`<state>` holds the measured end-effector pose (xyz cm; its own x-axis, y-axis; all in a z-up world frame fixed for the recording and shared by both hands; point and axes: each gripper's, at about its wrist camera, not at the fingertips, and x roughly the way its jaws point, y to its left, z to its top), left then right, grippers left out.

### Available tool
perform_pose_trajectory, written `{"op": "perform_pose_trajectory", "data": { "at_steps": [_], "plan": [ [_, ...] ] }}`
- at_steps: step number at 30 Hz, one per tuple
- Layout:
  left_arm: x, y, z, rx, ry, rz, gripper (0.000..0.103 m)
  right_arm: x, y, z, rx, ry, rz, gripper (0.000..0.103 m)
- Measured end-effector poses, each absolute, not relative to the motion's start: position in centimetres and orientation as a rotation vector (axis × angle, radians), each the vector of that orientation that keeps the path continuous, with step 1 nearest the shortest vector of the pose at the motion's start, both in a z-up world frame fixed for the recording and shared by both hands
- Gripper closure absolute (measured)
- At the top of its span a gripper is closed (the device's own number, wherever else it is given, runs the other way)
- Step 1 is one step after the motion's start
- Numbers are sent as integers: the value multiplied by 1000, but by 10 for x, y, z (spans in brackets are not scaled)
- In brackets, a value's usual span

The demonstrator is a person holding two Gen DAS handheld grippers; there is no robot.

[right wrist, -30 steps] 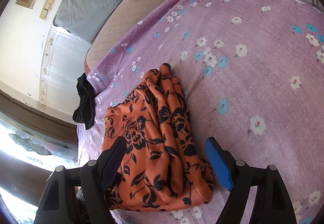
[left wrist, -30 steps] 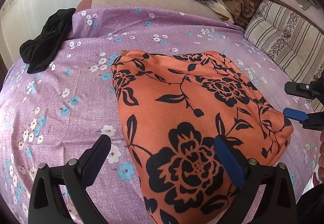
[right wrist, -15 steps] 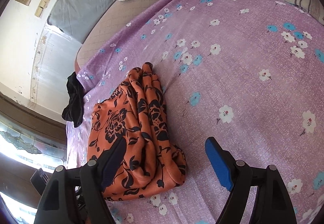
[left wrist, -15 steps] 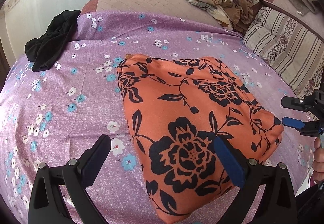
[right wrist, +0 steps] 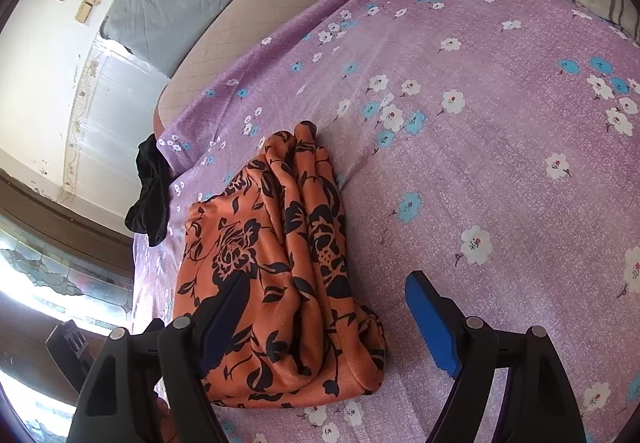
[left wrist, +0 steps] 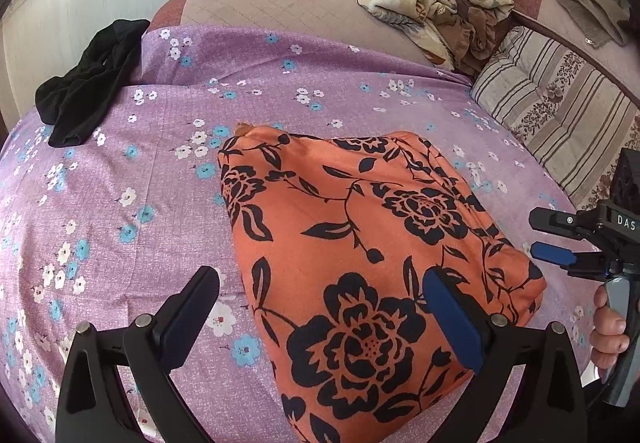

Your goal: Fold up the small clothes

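Both hand-held grippers, left [left wrist: 320,313] and right [right wrist: 328,309], hang wide open, seemingly untouching, over the folded orange floral garment [left wrist: 360,243] on the bed [left wrist: 120,203].

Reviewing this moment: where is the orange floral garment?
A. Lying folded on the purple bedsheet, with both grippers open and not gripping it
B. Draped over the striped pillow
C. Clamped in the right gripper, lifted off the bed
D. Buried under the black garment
A: the orange floral garment lies folded on the purple bedsheet, while the left gripper and right gripper stand open, pressing nothing.
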<state>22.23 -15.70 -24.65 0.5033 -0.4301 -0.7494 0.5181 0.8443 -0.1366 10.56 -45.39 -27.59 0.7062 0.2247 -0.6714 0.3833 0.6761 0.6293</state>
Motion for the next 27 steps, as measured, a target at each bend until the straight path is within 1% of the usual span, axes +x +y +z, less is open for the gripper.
{"op": "perform_pose_trajectory", "data": {
  "at_steps": [5, 13, 15, 22, 27],
  "plan": [
    [240, -147, -255, 62, 923, -567, 2, 124, -451, -276, 801, 816, -60, 21],
    [249, -147, -263, 87, 939, -607, 2, 157, -448, -274, 749, 817, 7, 22],
    [249, -150, -264, 86, 939, -637, 5, 165, -451, -276, 747, 818, 4, 22],
    [244, -168, -273, 153, 941, -669, 6, 191, -461, -297, 821, 880, 47, 22],
    [247, -168, -274, 143, 948, -666, 6, 205, -459, -316, 886, 912, 87, 20]
  ]
}}
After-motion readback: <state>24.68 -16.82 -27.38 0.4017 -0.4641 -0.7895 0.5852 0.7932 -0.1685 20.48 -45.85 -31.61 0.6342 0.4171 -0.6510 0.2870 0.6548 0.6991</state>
